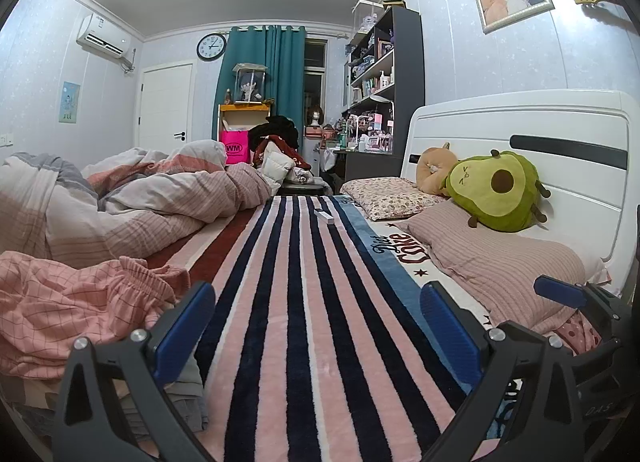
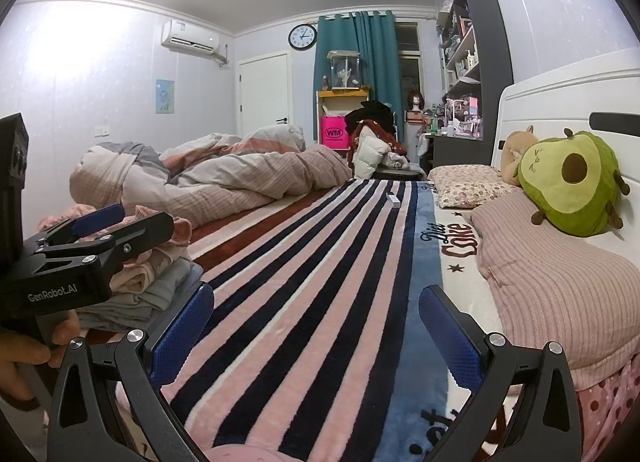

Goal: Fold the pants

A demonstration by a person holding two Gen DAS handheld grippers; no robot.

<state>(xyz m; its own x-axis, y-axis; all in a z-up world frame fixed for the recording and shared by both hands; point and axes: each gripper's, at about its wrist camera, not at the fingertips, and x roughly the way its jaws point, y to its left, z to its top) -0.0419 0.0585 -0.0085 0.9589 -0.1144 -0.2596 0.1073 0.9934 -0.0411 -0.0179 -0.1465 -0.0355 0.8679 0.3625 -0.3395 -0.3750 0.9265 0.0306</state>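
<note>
Crumpled pink checked pants point(image 1: 76, 298) lie on top of a pile of clothes at the left of the bed, just left of my left gripper point(image 1: 316, 326). The left gripper is open and empty over the striped blanket point(image 1: 304, 302). In the right wrist view the same pile point(image 2: 152, 262) sits at the left, with the left gripper point(image 2: 96, 229) seen from the side beside it. My right gripper point(image 2: 316, 326) is open and empty, low over the striped blanket point(image 2: 320, 282). It also shows at the right edge of the left wrist view point(image 1: 568, 294).
A bunched duvet point(image 1: 140, 197) fills the far left of the bed. Pillows point(image 1: 504, 262) and an avocado plush point(image 1: 500, 189) lie along the white headboard point(image 1: 520, 121) on the right. A small white box point(image 1: 325, 216) rests on the blanket farther ahead.
</note>
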